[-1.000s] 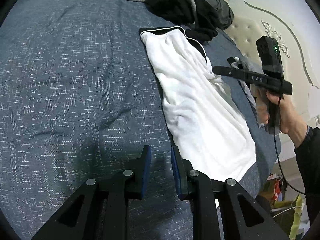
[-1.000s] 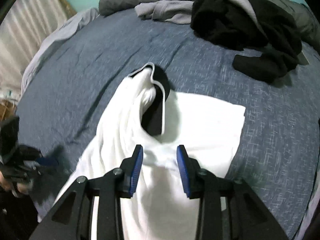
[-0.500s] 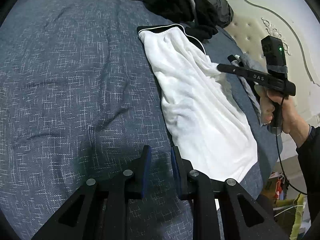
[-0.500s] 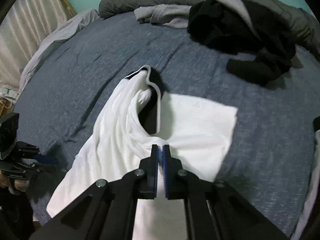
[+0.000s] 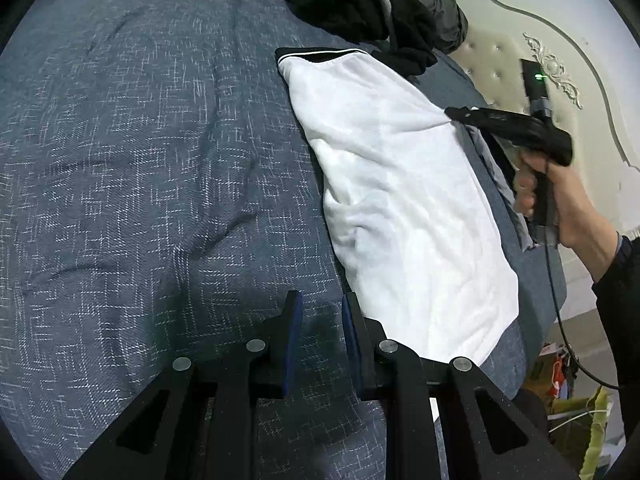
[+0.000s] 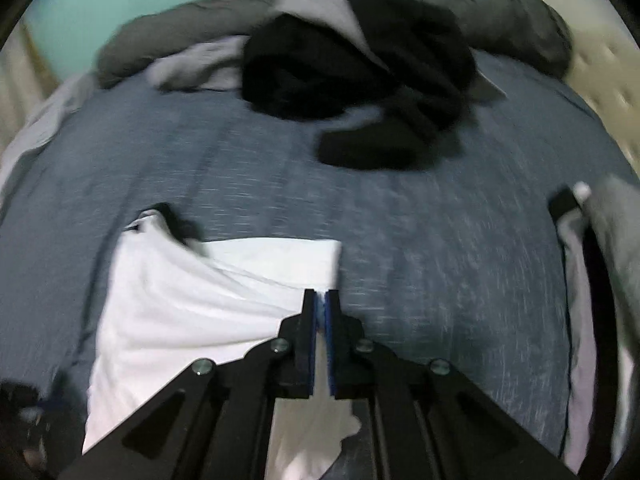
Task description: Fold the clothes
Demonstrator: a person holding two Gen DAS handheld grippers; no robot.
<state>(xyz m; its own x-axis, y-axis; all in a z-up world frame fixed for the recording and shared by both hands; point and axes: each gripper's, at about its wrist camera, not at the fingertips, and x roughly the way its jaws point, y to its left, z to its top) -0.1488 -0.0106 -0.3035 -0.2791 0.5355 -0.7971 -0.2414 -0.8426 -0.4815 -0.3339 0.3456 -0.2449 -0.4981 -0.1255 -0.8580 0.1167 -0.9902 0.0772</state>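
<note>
A white shirt [image 5: 404, 204] with a black-trimmed collar lies on the blue bedspread [image 5: 140, 168], its collar toward the far end. My right gripper [image 6: 319, 304] is shut on the shirt's right edge [image 6: 224, 304] and holds it pulled taut; it also appears in the left wrist view as the right gripper [image 5: 452, 113], held by a hand [image 5: 560, 200]. My left gripper [image 5: 318, 320] hovers low over the bedspread just left of the shirt's near hem, slightly open and holding nothing.
A pile of black clothes [image 6: 360, 76] and grey clothes [image 6: 200, 68] lies at the far end of the bed. A grey garment with a black strap [image 6: 592, 280] lies at the right. A cream tufted headboard [image 5: 500, 76] stands beyond the bed's edge.
My right gripper shut on the shirt's folded-over part and pulled it to the right, spreading the cloth flatter. The left gripper stayed put.
</note>
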